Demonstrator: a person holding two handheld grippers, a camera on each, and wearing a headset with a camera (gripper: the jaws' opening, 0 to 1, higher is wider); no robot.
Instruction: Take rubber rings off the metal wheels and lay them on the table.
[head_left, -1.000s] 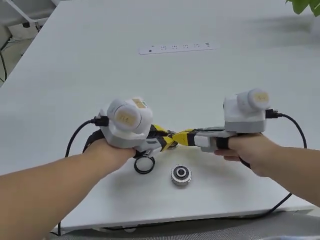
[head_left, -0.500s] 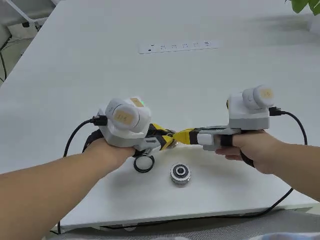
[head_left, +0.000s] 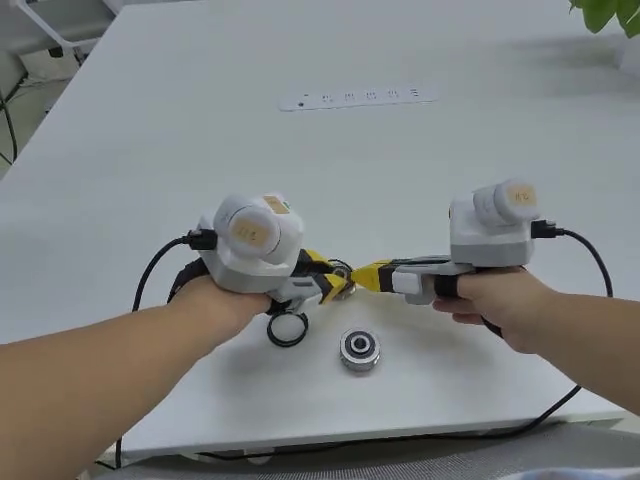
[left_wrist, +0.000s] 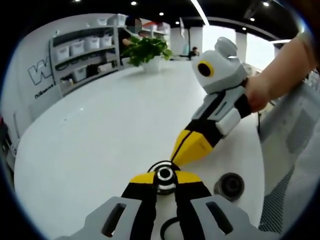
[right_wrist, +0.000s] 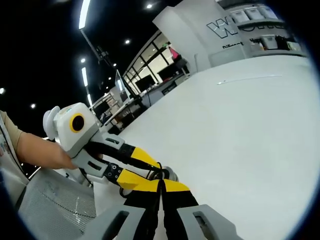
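Observation:
My left gripper (head_left: 338, 284) is shut on a small metal wheel (left_wrist: 165, 174) that wears a black rubber ring; in the left gripper view its jaws (left_wrist: 165, 180) clamp the wheel from both sides. The right gripper (head_left: 358, 277) comes in from the right. Its yellow tips (left_wrist: 176, 156) are pressed together on the edge of that ring (right_wrist: 156, 172). A loose black rubber ring (head_left: 288, 329) lies on the white table (head_left: 300, 170) just below my left hand. A second metal wheel (head_left: 360, 349) stands on the table near the front edge, also seen as a wheel (left_wrist: 231, 186) at lower right.
A white power strip (head_left: 355, 97) lies across the far middle of the table. Black cables (head_left: 150, 275) trail from both grippers over the table's front. A potted plant (left_wrist: 147, 50) stands at the far corner. Shelving lines the wall beyond.
The right gripper has shifted slightly left, back toward the wheel. The left gripper, the loose ring and the second wheel stay where they were.

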